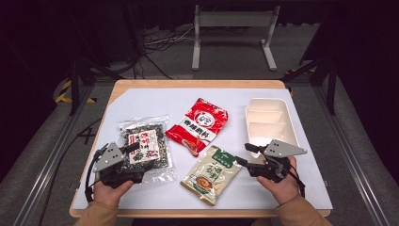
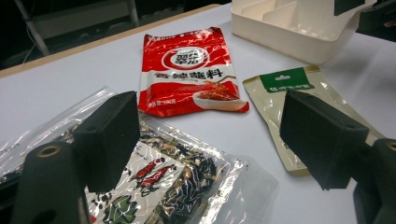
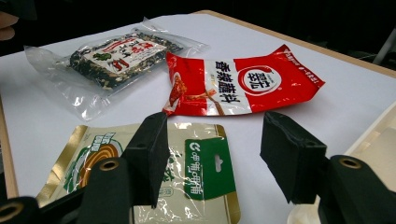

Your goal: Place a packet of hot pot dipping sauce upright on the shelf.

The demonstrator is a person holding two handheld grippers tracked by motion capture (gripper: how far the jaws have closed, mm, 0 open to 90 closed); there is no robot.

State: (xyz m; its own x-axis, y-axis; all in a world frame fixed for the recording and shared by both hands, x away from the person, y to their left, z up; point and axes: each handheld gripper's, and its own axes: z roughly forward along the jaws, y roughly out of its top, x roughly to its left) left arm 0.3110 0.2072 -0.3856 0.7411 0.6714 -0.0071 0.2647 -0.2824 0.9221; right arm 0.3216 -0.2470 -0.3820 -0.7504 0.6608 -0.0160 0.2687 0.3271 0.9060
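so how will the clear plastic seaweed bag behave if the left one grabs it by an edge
The clear plastic bag of dark dried seaweed will probably flop and sag: its film lies wrinkled and loose. It likely feels light, given the flat, flaky contents. The glossy film may slip between the open jaws of the left hand-held gripper.

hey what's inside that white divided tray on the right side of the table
The white tray looks empty: its compartments show bare in the high view. The right gripper covers its near corner, so that spot stays unseen.
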